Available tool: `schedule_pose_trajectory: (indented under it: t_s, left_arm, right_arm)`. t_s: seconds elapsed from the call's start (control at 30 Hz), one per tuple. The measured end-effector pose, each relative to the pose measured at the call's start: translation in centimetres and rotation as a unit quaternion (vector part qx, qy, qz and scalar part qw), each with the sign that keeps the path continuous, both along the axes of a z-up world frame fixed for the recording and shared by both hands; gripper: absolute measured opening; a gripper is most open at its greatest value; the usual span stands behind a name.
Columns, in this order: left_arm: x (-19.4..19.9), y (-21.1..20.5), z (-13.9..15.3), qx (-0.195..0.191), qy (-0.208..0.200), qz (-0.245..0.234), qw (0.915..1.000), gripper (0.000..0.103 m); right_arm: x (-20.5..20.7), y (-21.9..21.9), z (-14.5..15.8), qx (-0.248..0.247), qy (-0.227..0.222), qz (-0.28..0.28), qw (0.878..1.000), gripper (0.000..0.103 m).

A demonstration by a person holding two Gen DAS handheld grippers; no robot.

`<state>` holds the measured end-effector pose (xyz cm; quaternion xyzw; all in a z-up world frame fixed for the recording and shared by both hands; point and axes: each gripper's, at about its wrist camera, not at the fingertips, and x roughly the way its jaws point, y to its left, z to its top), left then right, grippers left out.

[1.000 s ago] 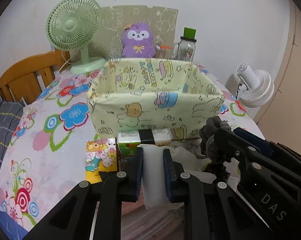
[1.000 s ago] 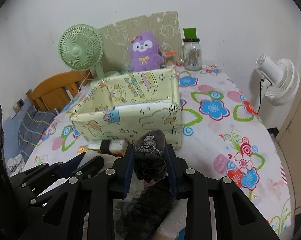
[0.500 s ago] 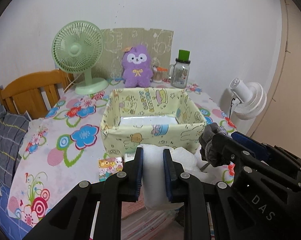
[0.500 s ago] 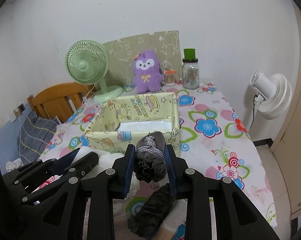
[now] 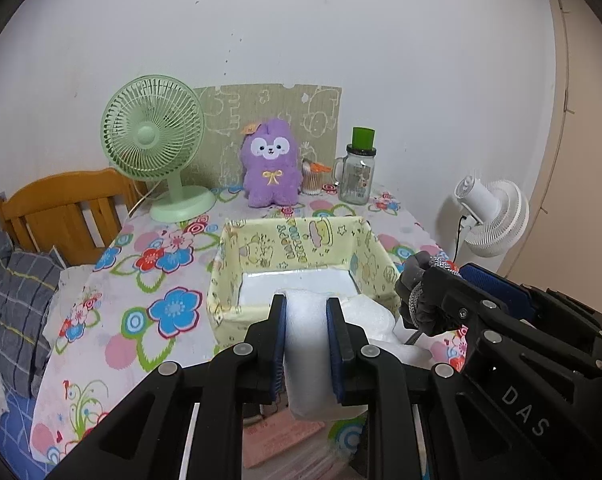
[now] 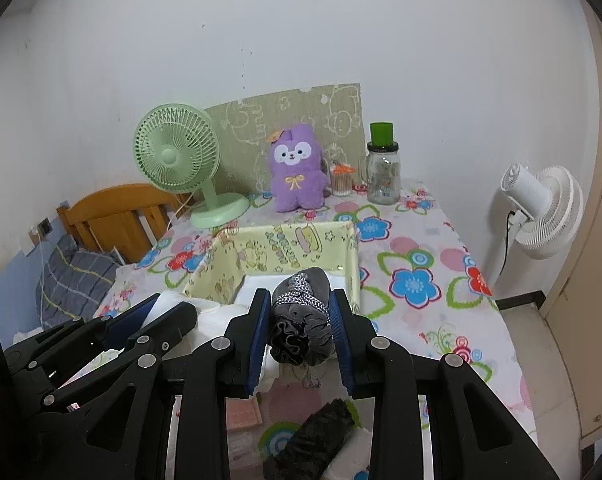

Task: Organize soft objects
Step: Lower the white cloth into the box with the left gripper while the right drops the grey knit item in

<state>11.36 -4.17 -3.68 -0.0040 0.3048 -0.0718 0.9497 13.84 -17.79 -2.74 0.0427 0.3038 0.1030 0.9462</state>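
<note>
My left gripper (image 5: 306,308) is shut on a white soft cloth (image 5: 307,344) and holds it up in front of the yellow cartoon-print fabric box (image 5: 297,240). My right gripper (image 6: 300,304) is shut on a grey bundled soft item with a patterned cord (image 6: 301,320), raised before the same box (image 6: 285,248). The box has a white bottom (image 5: 301,284). The right gripper with its grey bundle also shows in the left wrist view (image 5: 425,300). A dark fuzzy item (image 6: 313,436) hangs or lies below the right gripper.
On the flowered tablecloth (image 5: 141,280) at the back stand a green fan (image 5: 157,148), a purple plush (image 5: 271,164) and a glass jar with green lid (image 5: 357,172). A white fan (image 5: 493,216) stands right of the table. A wooden headboard (image 5: 65,208) is left.
Both grippers have risen and pulled back with their loads. The box now looks smaller and lower, and its white bottom shows.
</note>
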Motion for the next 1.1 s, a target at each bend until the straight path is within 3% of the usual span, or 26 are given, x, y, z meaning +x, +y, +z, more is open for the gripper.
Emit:
schedule_pose_trajectory:
  t_s: [0.6,1.1]
  left_arm:
    - [5.8,0.0,0.7,0.014,-0.007,0.002,0.9999,0.017]
    - [11.9,-0.1,-2.9,0.027,0.042,0.032,0.9982,0.018]
  right_arm:
    - [5.4,0.2,0.7,0.001,-0.017,-0.001,1.000,0.034]
    - [11.2,2.3,-1.5,-0.005,-0.003,0.008,1.000,0.034]
